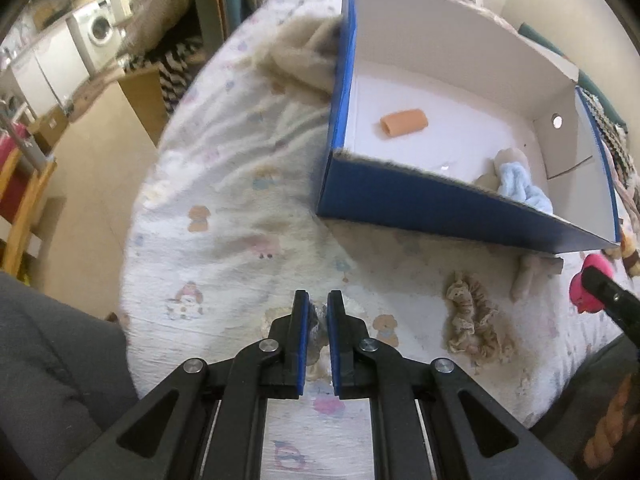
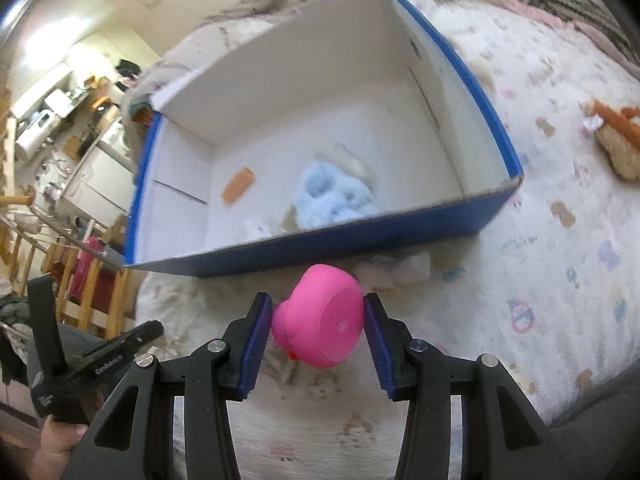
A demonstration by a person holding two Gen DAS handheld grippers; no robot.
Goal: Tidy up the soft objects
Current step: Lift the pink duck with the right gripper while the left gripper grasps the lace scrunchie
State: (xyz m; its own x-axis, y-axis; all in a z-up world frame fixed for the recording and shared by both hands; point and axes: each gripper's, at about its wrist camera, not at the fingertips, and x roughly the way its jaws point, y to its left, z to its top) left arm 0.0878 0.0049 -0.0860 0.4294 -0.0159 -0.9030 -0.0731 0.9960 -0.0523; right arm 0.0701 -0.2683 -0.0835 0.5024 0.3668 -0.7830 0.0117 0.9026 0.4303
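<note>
Clamping a pink rubber duck (image 2: 322,320) between its blue pads, the right gripper (image 2: 318,318) holds it just short of the blue box (image 2: 304,248), where a light-blue plush (image 2: 336,196) and an orange roll (image 2: 239,184) lie ahead. The left gripper (image 1: 318,312) pinches a small silvery-white thing (image 1: 318,320), with a beige scrunchie (image 1: 472,316) to its right.

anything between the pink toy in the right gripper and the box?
Only the blue cardboard box's near wall; the pink rubber toy, held in the right gripper, must clear it. Above the wall, nothing visible blocks the way.
</note>
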